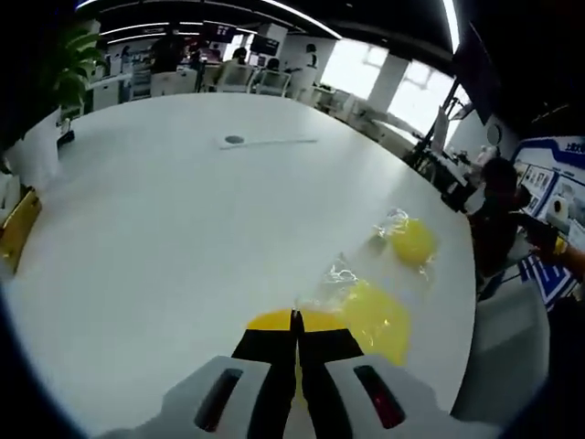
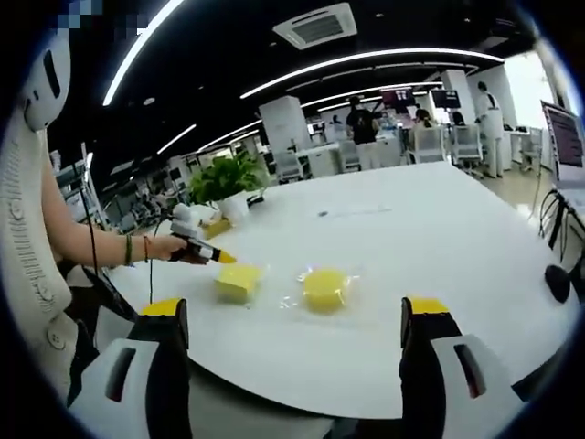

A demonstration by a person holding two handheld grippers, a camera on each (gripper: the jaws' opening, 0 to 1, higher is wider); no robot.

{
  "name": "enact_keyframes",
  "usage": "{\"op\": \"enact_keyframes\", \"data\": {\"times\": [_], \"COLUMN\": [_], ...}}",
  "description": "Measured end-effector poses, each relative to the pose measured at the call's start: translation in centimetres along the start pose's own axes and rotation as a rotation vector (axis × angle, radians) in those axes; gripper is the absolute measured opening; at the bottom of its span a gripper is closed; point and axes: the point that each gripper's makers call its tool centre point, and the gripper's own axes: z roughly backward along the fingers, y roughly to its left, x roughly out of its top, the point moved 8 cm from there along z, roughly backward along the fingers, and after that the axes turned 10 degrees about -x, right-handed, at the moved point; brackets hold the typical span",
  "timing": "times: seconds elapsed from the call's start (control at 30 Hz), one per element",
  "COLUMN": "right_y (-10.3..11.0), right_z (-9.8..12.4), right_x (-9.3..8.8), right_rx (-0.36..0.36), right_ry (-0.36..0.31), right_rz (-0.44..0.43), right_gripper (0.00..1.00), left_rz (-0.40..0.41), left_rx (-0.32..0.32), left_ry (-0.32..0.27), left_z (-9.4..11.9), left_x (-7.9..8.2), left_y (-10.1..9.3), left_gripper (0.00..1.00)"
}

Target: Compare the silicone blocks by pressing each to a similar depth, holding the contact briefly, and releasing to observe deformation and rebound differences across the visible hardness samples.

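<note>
1. Yellow silicone samples lie on the white bench, near its edge: a square block and a round block on clear film.
2. Left gripper, jaws closed together, presses its tip onto the square block, probably to test its give.
3. Right gripper hangs back off the bench edge, jaws wide and holding nothing, likely waiting its turn.

A potted plant stands at the far edge of the white table; office chairs line up beyond it.
</note>
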Motion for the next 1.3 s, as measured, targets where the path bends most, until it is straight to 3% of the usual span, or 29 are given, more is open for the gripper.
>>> {"op": "enact_keyframes", "data": {"times": [0.57, 0.67, 0.87, 1.0, 1.17, 1.3], "right_y": [-0.4, -0.3, 0.1, 0.6, 1.4, 1.7], "right_z": [-0.3, -0.4, -0.8, -1.2, -1.7, -1.8], "right_x": [-0.1, 0.0, 0.3, 0.4, 0.6, 0.8], "right_rx": [0.016, 0.026, 0.061, 0.111, 0.164, 0.214], "right_ry": [0.030, 0.030, 0.034, 0.082, 0.111, 0.140], "right_rz": [-0.004, -0.001, -0.003, -0.025, -0.021, -0.021], "right_gripper": [0.88, 0.88, 0.86, 0.81, 0.83, 0.80], "left_rz": [0.044, 0.031, 0.035, 0.017, -0.026, -0.033], "left_rx": [0.012, 0.072, 0.090, 0.066, 0.039, -0.013], "left_ry": [-0.013, -0.031, -0.092, -0.106, -0.117, -0.137], "left_z": [-0.3, 0.2, 1.8, 2.7, 4.1, 5.5], "left_x": [-0.4, -0.4, 0.4, 0.6, 0.3, -0.2], "left_y": [0.2, 0.6, 0.5, -1.3, -4.5, -7.4], "left_gripper": [0.00, 0.08, 0.18, 0.34, 0.40, 0.37]}}
